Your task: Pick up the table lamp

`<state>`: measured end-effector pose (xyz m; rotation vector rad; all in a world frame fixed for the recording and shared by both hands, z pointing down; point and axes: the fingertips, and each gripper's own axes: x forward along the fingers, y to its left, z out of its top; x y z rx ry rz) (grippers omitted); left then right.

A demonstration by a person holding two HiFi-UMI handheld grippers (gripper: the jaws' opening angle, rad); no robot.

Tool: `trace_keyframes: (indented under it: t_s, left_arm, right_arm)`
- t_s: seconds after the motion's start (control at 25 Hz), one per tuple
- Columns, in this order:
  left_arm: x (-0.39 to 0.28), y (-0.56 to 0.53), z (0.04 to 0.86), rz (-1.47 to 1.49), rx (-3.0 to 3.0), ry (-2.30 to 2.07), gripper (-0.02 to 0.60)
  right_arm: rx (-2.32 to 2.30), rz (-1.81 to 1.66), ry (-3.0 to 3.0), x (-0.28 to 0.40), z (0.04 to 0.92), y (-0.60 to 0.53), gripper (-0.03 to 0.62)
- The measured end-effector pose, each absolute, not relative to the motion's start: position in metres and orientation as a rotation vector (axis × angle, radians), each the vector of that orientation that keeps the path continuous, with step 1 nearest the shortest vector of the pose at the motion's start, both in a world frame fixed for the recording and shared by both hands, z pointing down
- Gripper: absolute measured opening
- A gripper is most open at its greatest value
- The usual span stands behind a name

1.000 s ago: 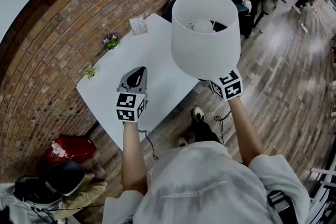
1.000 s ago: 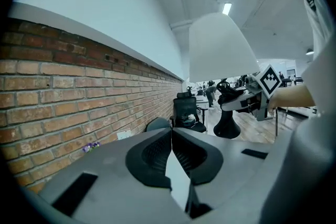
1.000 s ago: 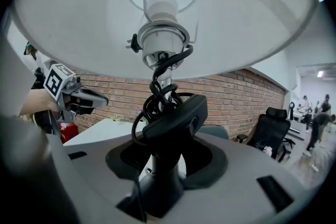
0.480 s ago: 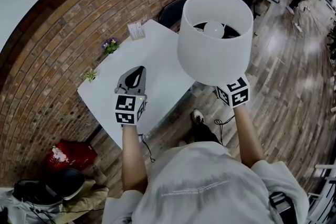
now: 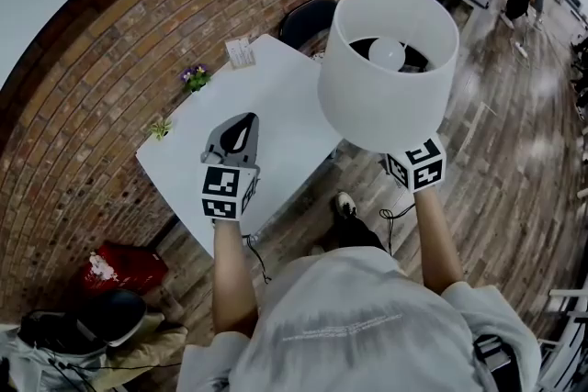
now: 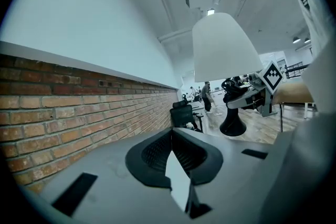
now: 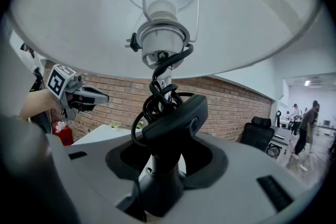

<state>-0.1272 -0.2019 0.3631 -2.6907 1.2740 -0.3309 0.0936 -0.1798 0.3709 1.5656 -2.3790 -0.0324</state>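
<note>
The table lamp has a white drum shade (image 5: pixel 389 69) with a bulb (image 5: pixel 387 54) showing inside it. It hangs in the air beyond the right edge of the white table (image 5: pixel 280 96), over the wooden floor. My right gripper (image 7: pixel 163 176) is shut on the lamp's black stem, below a coil of black cord (image 7: pixel 157 99) and the socket (image 7: pixel 161 39). In the head view only its marker cube (image 5: pixel 418 166) shows under the shade. My left gripper (image 5: pixel 239 126) is shut and holds nothing, hovering over the table's near part. From the left gripper (image 6: pixel 171 136) view the lamp's black base (image 6: pixel 232 124) hangs free.
A brick wall runs behind the table. On the table's far edge stand a small flower pot (image 5: pixel 194 76), a green sprig (image 5: pixel 160 128) and a card (image 5: pixel 241 52). A black chair (image 5: pixel 308 16) is behind the table, a red bag (image 5: pixel 124 269) on the floor at left.
The lamp, held in my right gripper, has drifted to the right, away from the table. My left gripper has stayed almost where it was.
</note>
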Motion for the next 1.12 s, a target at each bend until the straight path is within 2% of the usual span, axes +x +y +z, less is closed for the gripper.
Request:
trace_keyframes:
  t_s: [1.12]
  left_arm:
    - [-0.129, -0.2, 0.385, -0.35, -2.718, 1.307, 0.014]
  right_arm:
    - [1.522, -0.051, -2.387, 0.09, 0.384, -0.177, 0.169]
